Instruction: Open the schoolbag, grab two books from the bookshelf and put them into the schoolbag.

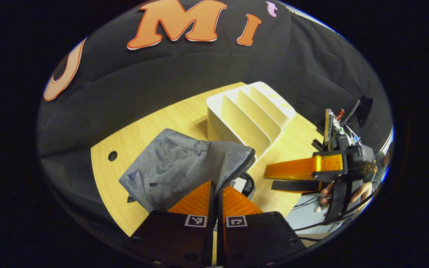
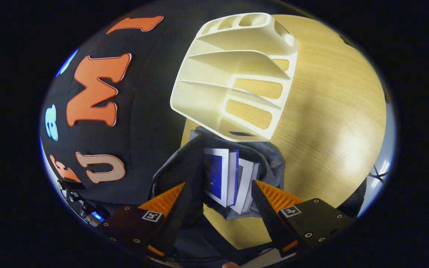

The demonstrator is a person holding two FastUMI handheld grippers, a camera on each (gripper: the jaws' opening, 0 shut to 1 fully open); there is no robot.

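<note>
Schoolbag [image 1: 184, 167]: grey fabric, lying on the wooden counter [image 1: 140, 137] near its front edge, zipper edge lifted. Left tool [image 1: 216, 197] fingers nearly closed, pinching the bag's zipper edge and holding the mouth up. Right tool [image 2: 218, 199] held over the open mouth, jaws spread wide, gripping nothing. Two books [image 2: 229, 180] stand upright inside the bag; the nearer one has a blue cover. In the left gripper view the right tool [image 1: 292, 178] is level above the counter's right side, a hand [image 1: 348, 193] behind it. Bookshelf [image 1: 250, 113]: white, slotted, just beyond the bag toward the counter's far edge.
</note>
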